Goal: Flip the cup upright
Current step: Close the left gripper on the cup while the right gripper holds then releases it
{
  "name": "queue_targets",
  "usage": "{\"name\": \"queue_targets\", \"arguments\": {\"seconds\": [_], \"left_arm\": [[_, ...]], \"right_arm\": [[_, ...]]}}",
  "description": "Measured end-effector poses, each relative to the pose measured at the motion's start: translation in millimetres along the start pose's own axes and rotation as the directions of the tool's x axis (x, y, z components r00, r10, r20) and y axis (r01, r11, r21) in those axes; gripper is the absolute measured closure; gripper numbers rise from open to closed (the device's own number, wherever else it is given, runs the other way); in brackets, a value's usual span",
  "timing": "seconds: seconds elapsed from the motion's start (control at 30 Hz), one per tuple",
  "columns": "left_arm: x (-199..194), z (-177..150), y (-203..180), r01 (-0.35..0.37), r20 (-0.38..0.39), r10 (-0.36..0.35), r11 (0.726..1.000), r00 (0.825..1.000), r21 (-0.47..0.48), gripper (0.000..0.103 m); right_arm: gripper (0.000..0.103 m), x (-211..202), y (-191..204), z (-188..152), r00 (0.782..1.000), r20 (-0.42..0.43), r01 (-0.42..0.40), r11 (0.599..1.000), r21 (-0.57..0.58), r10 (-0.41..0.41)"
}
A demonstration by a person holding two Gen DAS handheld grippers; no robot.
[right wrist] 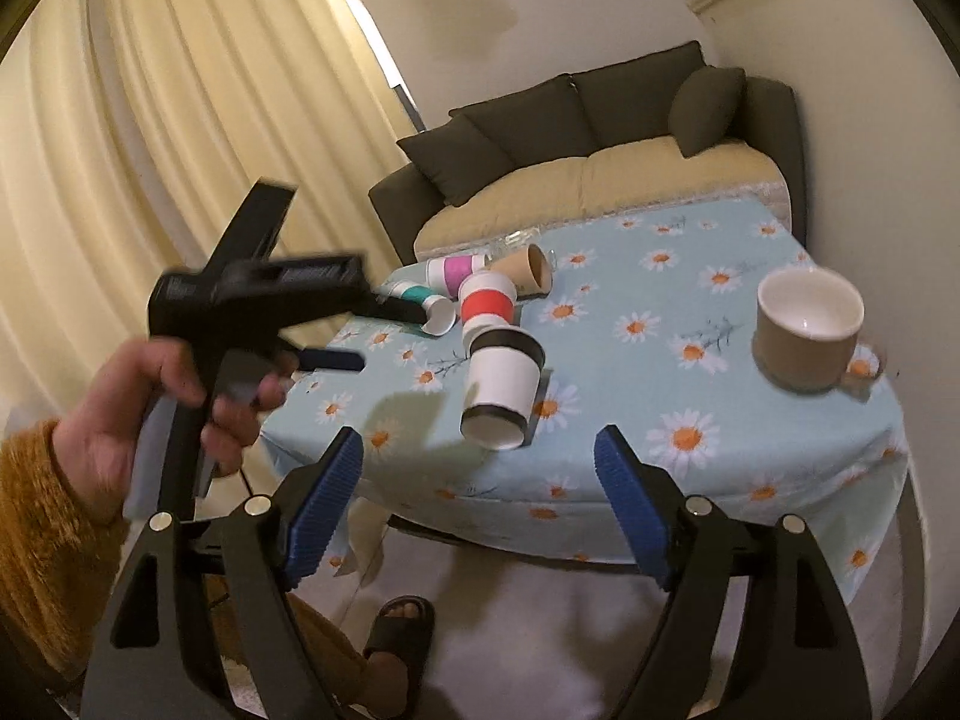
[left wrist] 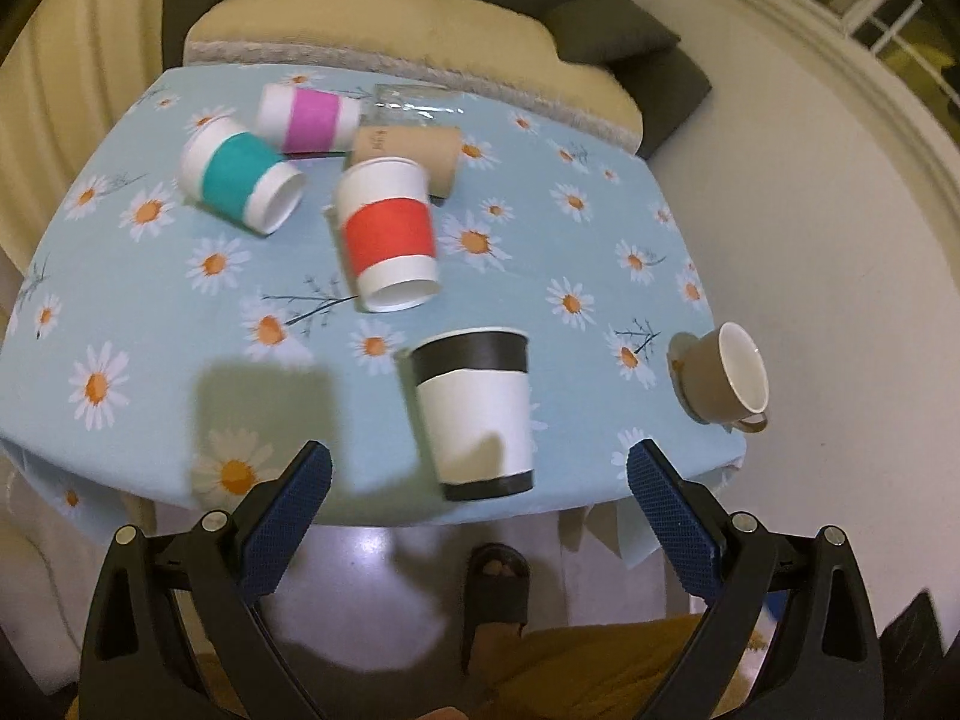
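Note:
Several paper cups lie on their sides on the daisy tablecloth (left wrist: 150, 312). Nearest is a white cup with black bands (left wrist: 474, 414), also in the right wrist view (right wrist: 503, 387). Behind it lie a red-banded cup (left wrist: 387, 234), a teal-banded cup (left wrist: 240, 180), a pink-banded cup (left wrist: 309, 118) and a brown cup (left wrist: 408, 156). My left gripper (left wrist: 480, 498) is open and empty, just short of the black-banded cup. My right gripper (right wrist: 480, 480) is open and empty, near the table's front edge before the same cup. The left gripper also shows in the right wrist view (right wrist: 372, 336).
A brown ceramic cup (right wrist: 807, 327) stands upright on a saucer at the table's right edge, seen tilted in the left wrist view (left wrist: 723, 378). A clear glass (left wrist: 414, 102) lies at the far edge. A dark sofa (right wrist: 600, 150) stands behind; curtains hang left.

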State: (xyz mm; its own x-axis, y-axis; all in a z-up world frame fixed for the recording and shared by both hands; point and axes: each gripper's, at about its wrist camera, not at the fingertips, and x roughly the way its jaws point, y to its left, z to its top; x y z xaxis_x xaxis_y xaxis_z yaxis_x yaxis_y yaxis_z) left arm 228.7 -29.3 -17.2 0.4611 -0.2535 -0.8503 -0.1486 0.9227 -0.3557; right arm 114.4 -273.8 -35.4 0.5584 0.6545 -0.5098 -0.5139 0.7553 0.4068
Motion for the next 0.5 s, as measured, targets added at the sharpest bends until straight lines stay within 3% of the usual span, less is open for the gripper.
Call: {"name": "queue_targets", "arguments": {"seconds": [0.2,0.5], "left_arm": [[38,10,-26,-0.117,-0.066,0.119,0.993,0.991,0.028,0.007],[73,22,-39,-0.201,-0.133,0.204,0.979,0.97,0.035,0.007]], "right_arm": [[0.023,-3,-11,-7,0.999,0.016,-0.04,0.999,0.03,0.04],[0.023,-7,-29,-3,0.996,0.032,-0.084,0.994,0.076,0.082]]}}
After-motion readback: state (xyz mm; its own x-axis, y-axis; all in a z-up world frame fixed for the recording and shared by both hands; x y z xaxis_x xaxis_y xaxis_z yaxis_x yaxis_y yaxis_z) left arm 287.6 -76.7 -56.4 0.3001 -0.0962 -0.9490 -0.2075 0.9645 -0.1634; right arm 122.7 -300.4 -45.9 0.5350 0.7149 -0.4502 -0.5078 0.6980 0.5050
